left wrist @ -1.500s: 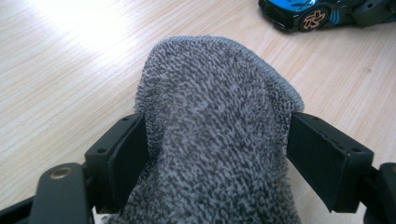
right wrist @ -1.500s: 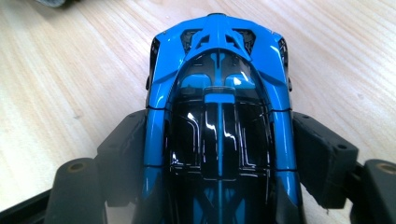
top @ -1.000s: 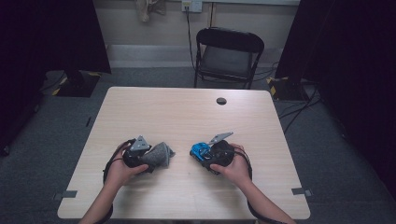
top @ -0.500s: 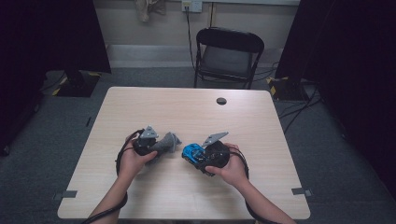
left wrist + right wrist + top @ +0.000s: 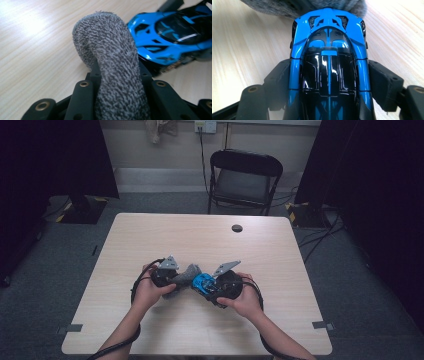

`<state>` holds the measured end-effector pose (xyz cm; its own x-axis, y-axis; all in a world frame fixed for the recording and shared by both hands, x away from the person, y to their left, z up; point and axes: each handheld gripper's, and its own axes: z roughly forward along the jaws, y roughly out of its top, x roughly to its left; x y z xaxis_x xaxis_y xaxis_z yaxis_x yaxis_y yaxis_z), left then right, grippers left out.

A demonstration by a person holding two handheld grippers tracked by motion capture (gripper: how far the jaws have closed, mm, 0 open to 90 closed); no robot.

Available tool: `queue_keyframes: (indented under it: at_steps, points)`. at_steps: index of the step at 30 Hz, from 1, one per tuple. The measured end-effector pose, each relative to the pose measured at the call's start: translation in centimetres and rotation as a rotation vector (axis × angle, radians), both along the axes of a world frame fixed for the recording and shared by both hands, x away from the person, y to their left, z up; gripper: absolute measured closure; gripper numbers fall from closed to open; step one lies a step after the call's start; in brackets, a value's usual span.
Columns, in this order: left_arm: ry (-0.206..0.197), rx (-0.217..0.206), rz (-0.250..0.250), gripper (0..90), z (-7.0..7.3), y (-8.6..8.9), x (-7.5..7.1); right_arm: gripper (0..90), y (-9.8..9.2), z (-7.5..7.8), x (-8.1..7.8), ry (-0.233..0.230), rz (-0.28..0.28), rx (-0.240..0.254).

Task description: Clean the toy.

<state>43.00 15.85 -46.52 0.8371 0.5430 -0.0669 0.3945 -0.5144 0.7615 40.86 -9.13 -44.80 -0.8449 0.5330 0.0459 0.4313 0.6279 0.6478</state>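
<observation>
The person works at the middle of the desk (image 5: pixel 150 235), nearer the front edge, with both hands brought close together. The left gripper (image 5: pixel 117 75) is clamped on a folded grey cloth (image 5: pixel 112 57): its jaws have just been closing, and the cloth now bulges up between them in a thick looped wad that sticks out past the tips. Held this way, the loop makes a soft padded nose that can be pushed against a surface, which fits wiping or polishing rather than carrying.

The right gripper (image 5: pixel 329 82) pinches a blue and black toy car (image 5: pixel 328 50) by its flanks, one black pad against each side of the body, with the car's end pointing away from the hand. Gripping the sides leaves the roof, the glossy black canopy and the far end bare, so the cloth can reach them without a jaw in the way. It also steadies the car against sideways pushes.

In the high view the left gripper (image 5: pixel 167 276) and the right gripper (image 5: pixel 222 285) face each other, the cloth (image 5: pixel 187 274) and the car (image 5: pixel 202 282) meeting between them. In the right gripper view the cloth (image 5: pixel 312 6) lies right at the car's far end, seemingly touching it, though actual contact cannot be made out for sure. Whether the car rests on the desk or hangs just above it cannot be told either.

A small dark round disc (image 5: pixel 237 228) lies well apart near the far edge, and a folding chair (image 5: pixel 245 180) stands beyond the desk.
</observation>
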Motion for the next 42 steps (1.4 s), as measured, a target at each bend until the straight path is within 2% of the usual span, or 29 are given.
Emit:
queue_keyframes:
  at_steps: [2,3,4,6,7,10,11,13,16,17,18,19,20,22,23,25,26,27,28,35,38,42]
  points:
    - [-0.018,0.022,0.033,64.0,-0.2,0.2,-0.1,26.3,0.0,-0.3,0.1,0.009,-0.004,0.007]
    - [-0.025,0.023,0.049,55.7,-0.3,0.3,-0.1,26.3,0.0,-0.5,0.2,0.007,-0.012,0.002]
    - [-0.023,0.014,0.055,55.7,-0.5,0.4,-0.1,26.3,0.0,-0.5,0.2,0.007,-0.012,0.002]
    - [-0.022,0.02,0.074,42.2,-0.7,0.5,-0.2,26.2,-0.1,-0.6,0.1,0.014,-0.011,0.009]
    - [-0.044,0.046,0.085,35.2,-0.4,0.8,-0.3,26.3,-0.1,-0.6,0.1,0.013,-0.01,0.007]
    - [-0.04,0.048,0.092,20.8,0.4,1.4,-0.6,26.2,-0.2,-0.7,0.0,0.016,-0.009,0.008]
    - [-0.06,0.066,0.08,21.0,0.8,1.7,-0.9,26.2,-0.2,-0.7,0.0,0.018,-0.009,0.009]
    - [-0.042,0.099,0.067,21.7,0.7,1.9,-1.2,26.2,-0.2,-0.7,-0.1,0.018,-0.007,0.008]
    - [0.003,0.119,0.073,22.2,-0.6,2.3,-1.1,26.3,0.1,-0.7,-0.2,0.02,0.001,0.008]
    - [0.018,0.119,0.08,29.1,-1.2,2.4,-0.9,26.2,0.3,-0.8,-0.2,0.023,0.005,0.009]
    - [0.03,0.105,0.079,29.1,-1.7,2.4,-0.9,26.2,0.3,-0.8,-0.2,0.023,0.005,0.009]
    - [0.029,0.099,0.049,47.3,-1.9,2.5,-0.9,26.3,0.4,-0.9,-0.3,0.026,0.011,0.009]
    - [0.021,0.081,0.042,57.5,-1.9,2.4,-0.8,26.3,0.5,-1.0,-0.4,0.025,0.016,0.009]
    - [0.009,0.058,0.016,64.3,-1.5,2.1,-0.6,26.2,0.7,-1.0,-0.6,0.031,0.032,0.006]
    - [0.007,0.037,-0.019,64.7,-1.4,1.8,-0.5,26.3,0.8,-1.0,-0.6,0.03,0.035,0.008]
    - [0.019,0.022,-0.075,66.0,-1.2,1.2,-0.5,26.2,1.1,-1.0,-0.7,0.032,0.042,0.007]
    - [0.005,0.031,-0.083,66.8,-1.1,1.1,-0.5,26.2,1.1,-0.9,-0.7,0.029,0.038,0.003]
    - [-0.005,0.02,-0.099,67.2,-1.1,1.1,-0.5,26.2,1.1,-0.9,-0.6,0.029,0.035,-0.001]
    - [0.0,0.009,-0.1,67.8,-1.0,1.1,-0.6,26.3,1.0,-0.9,-0.5,0.028,0.025,-0.002]
    - [0.001,0.016,-0.134,68.6,-0.4,0.8,-1.7,26.3,-0.2,-0.9,0.3,0.021,-0.028,0.004]
    - [-0.007,0.001,-0.149,68.5,-0.3,0.6,-2.2,26.3,-0.6,-0.8,0.6,0.024,-0.047,0.011]
    - [-0.005,0.016,-0.169,68.5,-0.2,0.3,-2.7,26.3,-0.9,-0.7,1.0,0.02,-0.06,0.002]
